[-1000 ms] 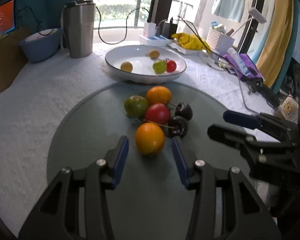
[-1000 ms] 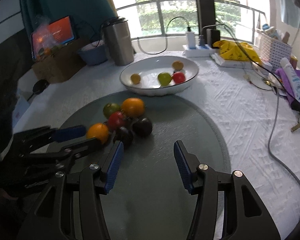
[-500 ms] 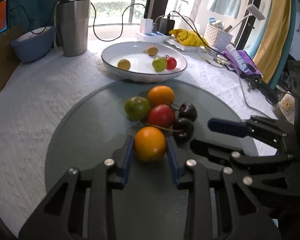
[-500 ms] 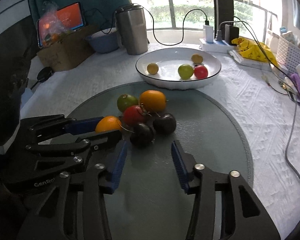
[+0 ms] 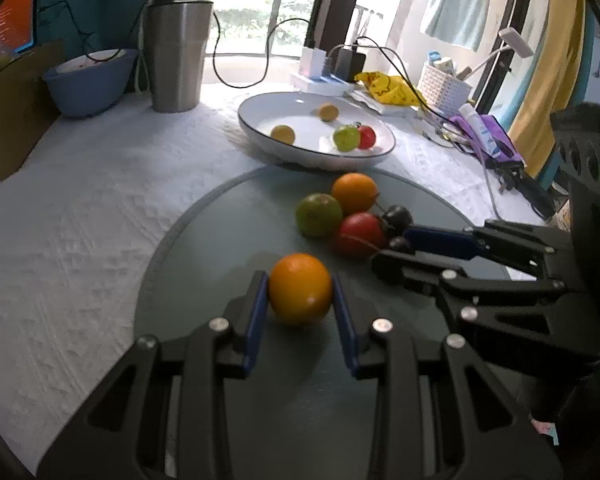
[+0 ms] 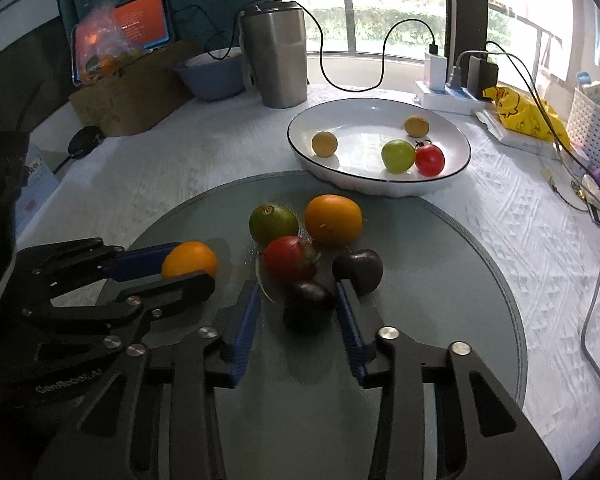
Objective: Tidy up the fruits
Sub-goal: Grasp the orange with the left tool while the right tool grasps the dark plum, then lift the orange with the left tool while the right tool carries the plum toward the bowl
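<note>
- compared with a second ago, the left gripper (image 5: 300, 300) is seen shut on the near orange (image 5: 300, 289); its jaws were wide then, with the orange loose between them.
- that orange has been drawn away from the cluster, to which it lay close before; it is now apart from it, on the grey mat (image 5: 204, 248).
- the jaws of the right gripper (image 6: 296, 304) have just been closing; a dark plum (image 6: 308, 304) is now set between the blue pads (image 6: 350, 320), where only bare mat lay a second ago. the right pad is at the plum's side, a gap is left at the left pad, so the jaws are narrow but no full grip is seen.
- the plum is nearly round; no clear long axis can be told, and its stem end cannot be made out.
- a second plum (image 6: 358, 268), a red fruit (image 6: 290, 258), a green fruit (image 6: 273, 222) and another orange (image 6: 333, 218) are left bunched on the mat.
- the white bowl (image 6: 300, 152) behind the mat is seen with four small fruits, unchanged.
</note>
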Available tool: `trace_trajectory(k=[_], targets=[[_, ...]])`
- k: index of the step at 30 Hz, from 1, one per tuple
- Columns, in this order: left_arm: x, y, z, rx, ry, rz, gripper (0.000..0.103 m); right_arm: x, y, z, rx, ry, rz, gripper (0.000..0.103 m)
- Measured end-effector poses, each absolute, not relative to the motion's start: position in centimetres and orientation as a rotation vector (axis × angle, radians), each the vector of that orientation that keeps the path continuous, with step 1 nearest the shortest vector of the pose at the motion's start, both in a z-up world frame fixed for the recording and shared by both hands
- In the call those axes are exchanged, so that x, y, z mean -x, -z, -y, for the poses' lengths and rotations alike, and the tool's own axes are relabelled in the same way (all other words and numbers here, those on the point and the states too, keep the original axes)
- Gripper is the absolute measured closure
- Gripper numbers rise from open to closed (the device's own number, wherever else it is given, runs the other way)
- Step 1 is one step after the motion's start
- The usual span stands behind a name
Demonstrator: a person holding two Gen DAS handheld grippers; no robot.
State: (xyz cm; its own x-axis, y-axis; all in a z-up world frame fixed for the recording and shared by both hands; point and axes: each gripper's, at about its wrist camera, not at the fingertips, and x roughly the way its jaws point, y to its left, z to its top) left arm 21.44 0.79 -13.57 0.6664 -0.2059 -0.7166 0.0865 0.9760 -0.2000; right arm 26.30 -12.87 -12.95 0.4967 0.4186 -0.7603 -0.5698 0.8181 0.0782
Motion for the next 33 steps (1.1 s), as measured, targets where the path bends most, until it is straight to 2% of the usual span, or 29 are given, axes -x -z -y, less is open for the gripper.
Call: trace_trajectory(k=[3,23,33], targets=[[-21.3,13.4,-1.2,0.162,0.164,-0.816,0.069,-26.5,12.9,12.9,0.213,-0.588,-0.864,0.074],[-20.4,11.5,-0.8,0.137,0.166,-0.767,0.069,-25.8,13.9,13.9,0.180,-0.567,-0.893,0.074],[-20.3,10.1,-0.1,0.111,0.158,-0.746,0.069,-25.5,12.0,15.4,0.143,-0.571,-0.836,0.074]])
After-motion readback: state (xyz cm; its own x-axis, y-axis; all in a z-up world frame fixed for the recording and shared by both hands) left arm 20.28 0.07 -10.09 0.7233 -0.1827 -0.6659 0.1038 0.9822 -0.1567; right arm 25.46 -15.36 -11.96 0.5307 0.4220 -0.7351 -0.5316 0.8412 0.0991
